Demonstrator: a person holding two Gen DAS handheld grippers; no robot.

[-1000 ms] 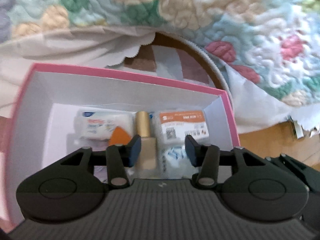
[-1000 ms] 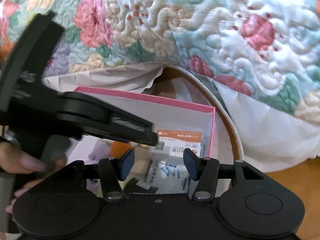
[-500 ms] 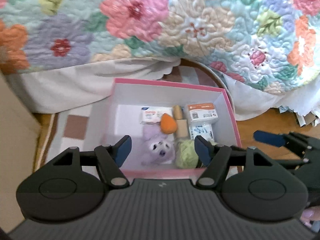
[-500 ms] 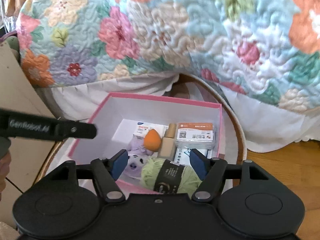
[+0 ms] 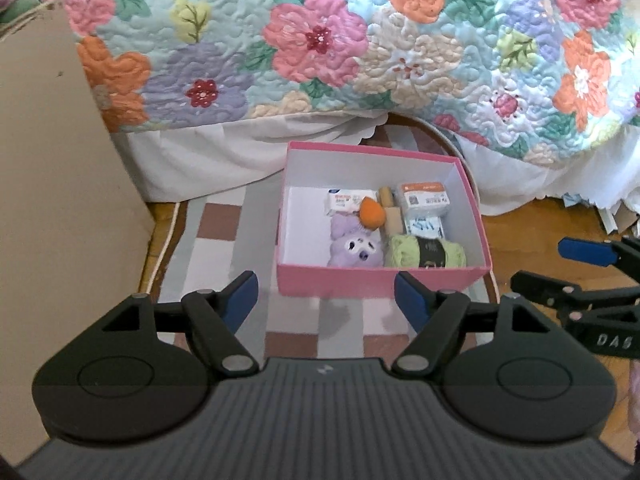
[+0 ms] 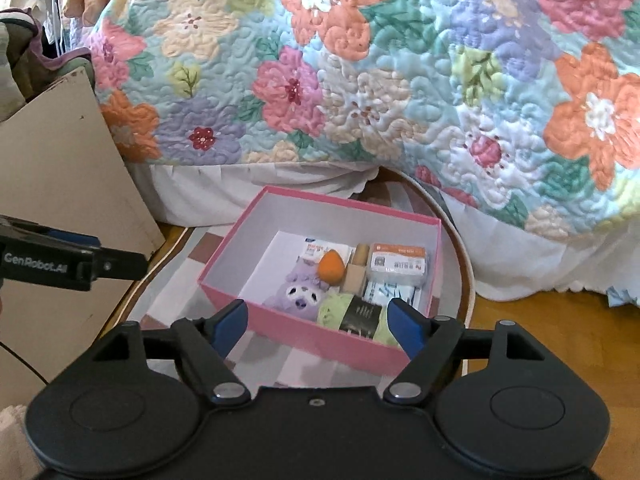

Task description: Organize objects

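A pink box (image 5: 380,286) with a white inside stands on a checked rug; it also shows in the right wrist view (image 6: 320,340). In it lie a purple plush toy (image 5: 354,248), a green yarn ball (image 5: 424,252), an orange sponge (image 5: 372,213), a tan bottle (image 5: 390,210), a white packet (image 5: 344,201) and orange-labelled packs (image 5: 426,199). My left gripper (image 5: 326,304) is open and empty, held back from the box. My right gripper (image 6: 318,322) is open and empty above the box's near edge.
A floral quilt (image 5: 320,40) hangs over the bed behind the box. A cardboard sheet (image 5: 52,200) stands at the left. Wooden floor (image 5: 540,232) lies to the right of the rug (image 5: 224,248).
Both grippers have pulled up and back out of the box and opened wider. The whole box and its contents have come into view.
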